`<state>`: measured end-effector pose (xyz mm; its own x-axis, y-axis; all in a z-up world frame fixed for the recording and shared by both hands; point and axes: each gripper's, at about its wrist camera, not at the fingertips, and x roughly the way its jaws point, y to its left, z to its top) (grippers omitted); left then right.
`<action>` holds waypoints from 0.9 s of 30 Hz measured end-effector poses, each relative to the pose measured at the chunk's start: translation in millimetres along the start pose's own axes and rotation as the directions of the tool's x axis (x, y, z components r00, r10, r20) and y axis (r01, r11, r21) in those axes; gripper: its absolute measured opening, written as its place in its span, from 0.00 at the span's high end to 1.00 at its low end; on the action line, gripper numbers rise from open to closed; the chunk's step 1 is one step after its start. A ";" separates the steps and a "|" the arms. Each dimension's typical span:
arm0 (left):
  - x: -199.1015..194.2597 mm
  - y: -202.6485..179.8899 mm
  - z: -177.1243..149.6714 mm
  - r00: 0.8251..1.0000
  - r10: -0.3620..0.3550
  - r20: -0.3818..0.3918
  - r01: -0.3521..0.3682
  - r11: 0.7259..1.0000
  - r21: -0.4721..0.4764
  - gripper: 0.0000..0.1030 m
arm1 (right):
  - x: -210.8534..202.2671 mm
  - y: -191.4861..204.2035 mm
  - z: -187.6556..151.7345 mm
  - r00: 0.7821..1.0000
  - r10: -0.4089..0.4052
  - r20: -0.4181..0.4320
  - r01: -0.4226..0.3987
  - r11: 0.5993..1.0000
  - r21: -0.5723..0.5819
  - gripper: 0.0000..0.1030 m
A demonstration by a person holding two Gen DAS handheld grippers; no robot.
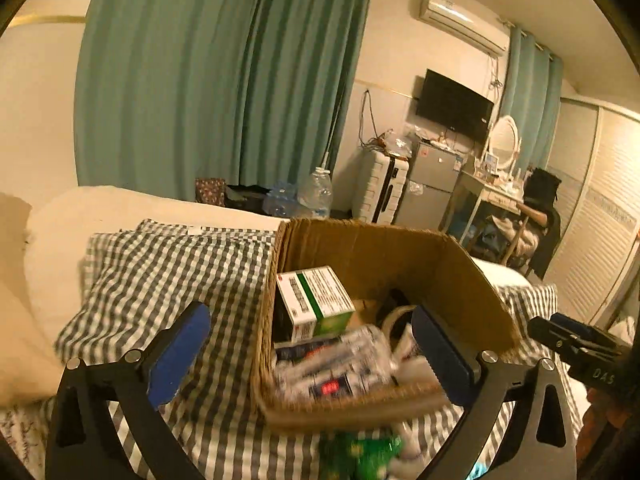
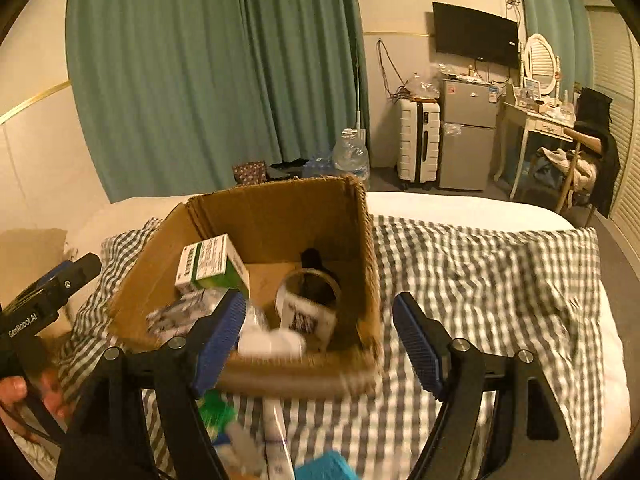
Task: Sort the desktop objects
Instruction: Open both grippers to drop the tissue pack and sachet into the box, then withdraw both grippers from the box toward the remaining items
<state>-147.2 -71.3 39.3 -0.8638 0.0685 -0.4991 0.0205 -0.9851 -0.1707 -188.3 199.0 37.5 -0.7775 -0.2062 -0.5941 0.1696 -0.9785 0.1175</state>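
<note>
Both wrist views close above the bed, angled down — sharing the cardboard box (image 1: 360,248), each from its own side.

Green curtains (image 2: 208,80) across the upper left and middle of the frame. Black TV (image 2: 476,34) on the wall at upper right, above a grey fridge (image 2: 468,136). White suitcase (image 2: 418,142) just left of the fridge. Clear water jug (image 2: 351,154) on the floor near the curtain's foot. White dressing table (image 2: 532,124) with an oval mirror (image 2: 540,60) at far right, beside a chair draped in dark clothes (image 2: 596,136). Air conditioner (image 1: 460,20) high on the wall, upper right of the left view. Grey checked bedspread (image 2: 480,272) over the lower half.
</note>
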 end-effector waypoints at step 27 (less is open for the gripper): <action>-27.7 -75.1 -186.6 0.918 -0.075 -0.390 0.096 0.995 0.037 0.00 | -41.2 -27.8 -136.2 0.976 -0.058 -0.208 0.063 0.998 0.018 0.24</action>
<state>-30.9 30.2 -92.6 -0.5981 0.1978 -0.7766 -0.0814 -0.9790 -0.1867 -78.5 235.9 -49.6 -0.6429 -0.1425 -0.7526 0.1094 -0.9895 0.0939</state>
